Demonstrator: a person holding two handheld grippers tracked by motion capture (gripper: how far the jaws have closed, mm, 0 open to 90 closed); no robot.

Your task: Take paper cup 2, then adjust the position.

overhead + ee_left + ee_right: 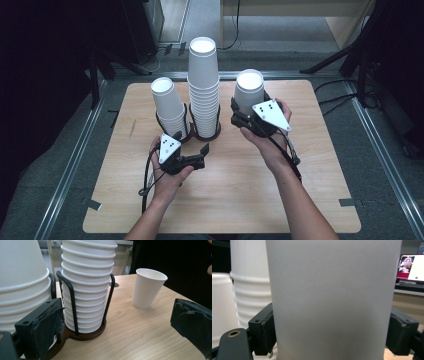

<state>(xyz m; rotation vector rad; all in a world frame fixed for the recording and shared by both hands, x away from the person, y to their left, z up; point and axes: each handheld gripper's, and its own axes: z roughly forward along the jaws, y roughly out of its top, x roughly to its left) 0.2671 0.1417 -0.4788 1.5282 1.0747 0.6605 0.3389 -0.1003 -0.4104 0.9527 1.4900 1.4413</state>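
now right gripper [244, 111] clamps single cup [249, 90] upright beside the stacks [204, 85]

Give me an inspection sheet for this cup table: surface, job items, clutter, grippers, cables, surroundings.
Surface: wooden table, light, bare in front.
Job's things: single paper cup upright; tall cup stack and short cup stack, each in a wire holder.
Clutter: nothing seen.
Grippers: right gripper has a jaw on each side of the single cup, pads at its wall; left gripper open, near the holders, holding nothing.
Cables: black cable trails from the left gripper, another from the right.
Surroundings: dark floor, stand legs, lit monitor.
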